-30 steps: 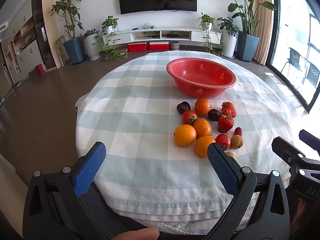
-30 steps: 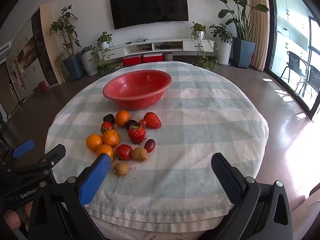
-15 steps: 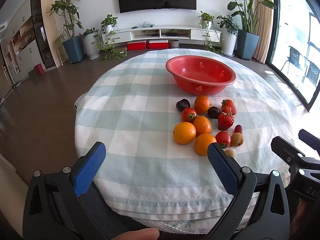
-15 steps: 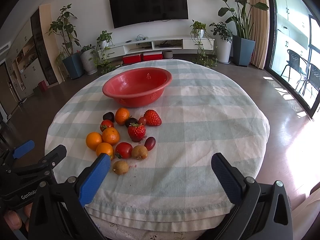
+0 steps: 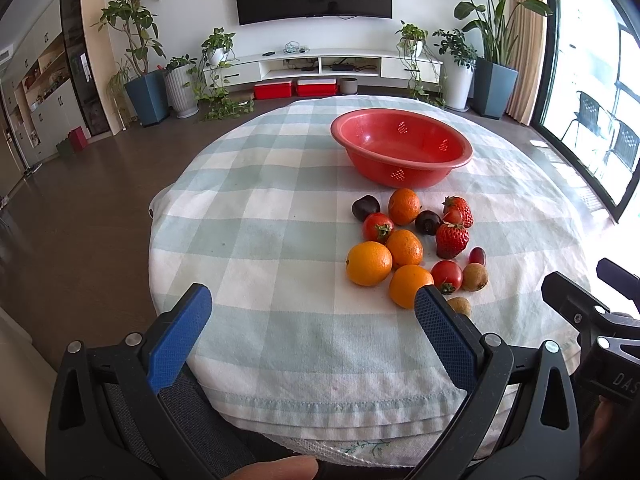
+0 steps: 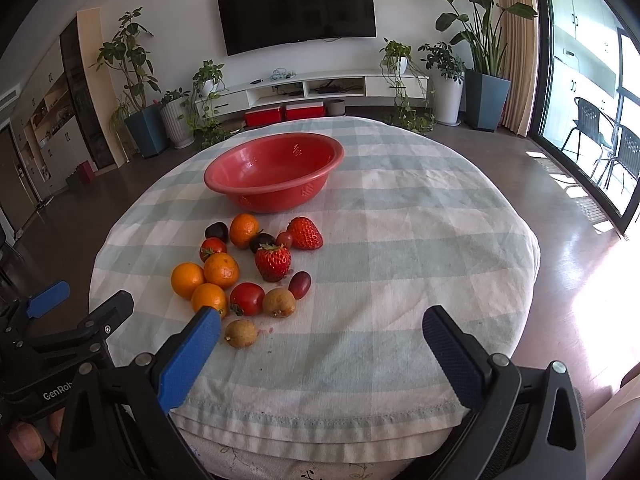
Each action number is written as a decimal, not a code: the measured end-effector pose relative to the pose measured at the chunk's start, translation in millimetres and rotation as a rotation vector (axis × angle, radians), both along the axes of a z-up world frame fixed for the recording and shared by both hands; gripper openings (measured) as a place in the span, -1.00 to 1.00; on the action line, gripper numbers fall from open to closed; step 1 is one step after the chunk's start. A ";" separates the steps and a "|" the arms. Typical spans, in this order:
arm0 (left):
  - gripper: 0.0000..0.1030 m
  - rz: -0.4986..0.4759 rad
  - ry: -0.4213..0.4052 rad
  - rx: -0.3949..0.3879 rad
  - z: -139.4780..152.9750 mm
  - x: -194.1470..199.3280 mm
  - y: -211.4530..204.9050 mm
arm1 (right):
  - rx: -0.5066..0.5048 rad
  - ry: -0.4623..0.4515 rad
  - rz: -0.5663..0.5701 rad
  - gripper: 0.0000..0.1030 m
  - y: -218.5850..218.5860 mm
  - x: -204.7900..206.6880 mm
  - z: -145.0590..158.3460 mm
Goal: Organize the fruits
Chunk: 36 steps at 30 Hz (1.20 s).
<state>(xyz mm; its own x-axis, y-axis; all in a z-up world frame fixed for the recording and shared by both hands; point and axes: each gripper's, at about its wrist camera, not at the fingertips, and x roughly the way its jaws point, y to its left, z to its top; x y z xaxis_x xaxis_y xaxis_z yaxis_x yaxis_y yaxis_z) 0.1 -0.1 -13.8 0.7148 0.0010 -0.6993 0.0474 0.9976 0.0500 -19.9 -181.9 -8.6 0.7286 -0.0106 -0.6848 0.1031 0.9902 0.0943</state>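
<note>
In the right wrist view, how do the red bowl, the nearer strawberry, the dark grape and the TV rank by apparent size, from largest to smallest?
1. TV, though far away
2. Red bowl, nearly as wide as the TV in the picture, so this order is unsure
3. Nearer strawberry
4. Dark grape

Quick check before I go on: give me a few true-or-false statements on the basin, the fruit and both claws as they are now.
1. The red basin has no fruit in it. True.
2. The left claw is shut on an orange. False: its fingers are spread wide and hold nothing.
3. Two strawberries lie among the fruit on the checked tablecloth. True.
4. The fruit sits beyond the basin, toward the TV. False: it lies on the near side of the basin, between it and the claws.
5. The right claw is open and empty. True.
6. The brown fruit nearest the right claw is inside the basin. False: it rests on the cloth.
</note>
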 end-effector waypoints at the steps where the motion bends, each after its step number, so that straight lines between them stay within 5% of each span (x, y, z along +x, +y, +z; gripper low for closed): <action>1: 1.00 -0.001 0.000 -0.001 -0.5 -0.1 -0.1 | 0.000 0.000 0.000 1.00 -0.2 0.2 0.2; 36: 1.00 0.002 0.000 0.001 -0.3 -0.1 -0.5 | -0.013 0.034 -0.012 1.00 -1.4 0.6 -11.5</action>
